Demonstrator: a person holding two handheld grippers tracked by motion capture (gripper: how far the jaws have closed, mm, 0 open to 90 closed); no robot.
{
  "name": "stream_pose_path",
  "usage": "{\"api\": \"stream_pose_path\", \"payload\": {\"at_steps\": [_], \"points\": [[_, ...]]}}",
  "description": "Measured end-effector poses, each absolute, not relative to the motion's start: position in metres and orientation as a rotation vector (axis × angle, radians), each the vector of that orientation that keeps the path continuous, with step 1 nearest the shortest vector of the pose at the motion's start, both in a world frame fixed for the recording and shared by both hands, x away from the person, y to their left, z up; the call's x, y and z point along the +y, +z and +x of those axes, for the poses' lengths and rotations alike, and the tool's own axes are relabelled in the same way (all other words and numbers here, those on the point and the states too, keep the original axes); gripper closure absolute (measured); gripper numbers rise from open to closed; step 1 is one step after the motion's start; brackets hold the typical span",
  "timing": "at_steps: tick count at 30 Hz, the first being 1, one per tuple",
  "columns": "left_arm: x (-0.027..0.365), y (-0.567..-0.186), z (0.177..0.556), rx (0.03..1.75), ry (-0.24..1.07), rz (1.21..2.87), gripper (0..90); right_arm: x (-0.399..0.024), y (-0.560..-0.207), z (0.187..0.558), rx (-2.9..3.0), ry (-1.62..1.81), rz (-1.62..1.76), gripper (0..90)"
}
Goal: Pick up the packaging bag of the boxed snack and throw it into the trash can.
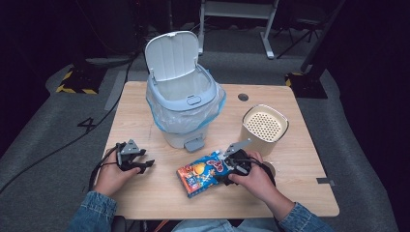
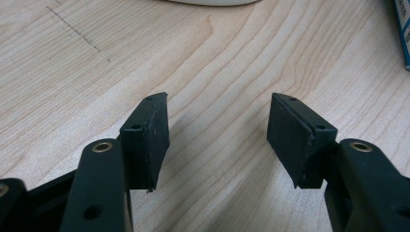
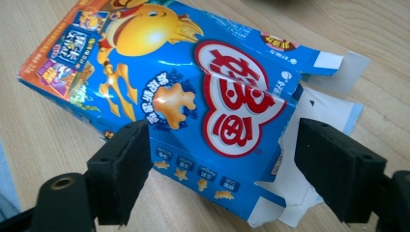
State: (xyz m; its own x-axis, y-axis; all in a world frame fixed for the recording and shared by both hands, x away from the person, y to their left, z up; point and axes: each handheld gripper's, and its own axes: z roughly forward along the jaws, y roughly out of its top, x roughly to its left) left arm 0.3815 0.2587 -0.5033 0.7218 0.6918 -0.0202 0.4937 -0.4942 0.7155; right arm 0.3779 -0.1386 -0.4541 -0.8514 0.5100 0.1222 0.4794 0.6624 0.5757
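1. High view: a wooden surface (image 1: 145, 193) carries a pale grey pedal bin (image 1: 186, 104) with its lid up and a clear liner folded over its rim, at the far left of centre. A cream round container (image 1: 263, 128) with a perforated top stands to the right of the bin. A blue snack box (image 1: 202, 173) lies flat at the near middle, in front of the bin's pedal. The right claw (image 1: 223, 166) is at the box's right end, carried by the right hand (image 1: 254, 181). The left claw (image 1: 145, 165) sits well apart from the box, low over bare wood at the near left, carried by the left hand (image 1: 112, 175).

2. Left gripper view: the left claw (image 2: 217, 133) has its jaws apart with nothing between them, just wood grain below. A blue edge of the snack box (image 2: 404, 34) shows at the right border, and the pale base of the bin (image 2: 212, 2) at the top.

3. Right gripper view: the right claw (image 3: 223, 166) has its jaws spread wide, one on each side of the snack box (image 3: 183, 92). The pads stand clear of the cardboard, so nothing is clamped. The box lies flat on the surface, its torn end flaps open toward the right jaw.
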Motion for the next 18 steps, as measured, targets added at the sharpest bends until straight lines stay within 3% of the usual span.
{"api": "stream_pose_path", "payload": {"at_steps": [7, 13, 14, 16, 18], "points": [[0.259, -0.503, 0.381, 0.896, 0.352, 2.197, 41.0, -0.133, -0.462, 0.382, 2.862, 0.919, 0.846, 19.0], [0.258, -0.503, 0.381, 0.902, 0.352, 2.192, 41.0, -0.129, -0.466, 0.382, 2.9, 0.961, 0.857, 23.9], [0.258, -0.503, 0.381, 0.902, 0.353, 2.192, 41.0, -0.129, -0.466, 0.382, 2.903, 0.963, 0.854, 26.7], [0.258, -0.503, 0.381, 0.903, 0.353, 2.192, 41.0, -0.129, -0.464, 0.382, 2.917, 0.974, 0.837, 44.1], [0.258, -0.503, 0.381, 0.903, 0.353, 2.191, 41.0, -0.13, -0.463, 0.381, 2.924, 0.981, 0.816, 49.1]]}}
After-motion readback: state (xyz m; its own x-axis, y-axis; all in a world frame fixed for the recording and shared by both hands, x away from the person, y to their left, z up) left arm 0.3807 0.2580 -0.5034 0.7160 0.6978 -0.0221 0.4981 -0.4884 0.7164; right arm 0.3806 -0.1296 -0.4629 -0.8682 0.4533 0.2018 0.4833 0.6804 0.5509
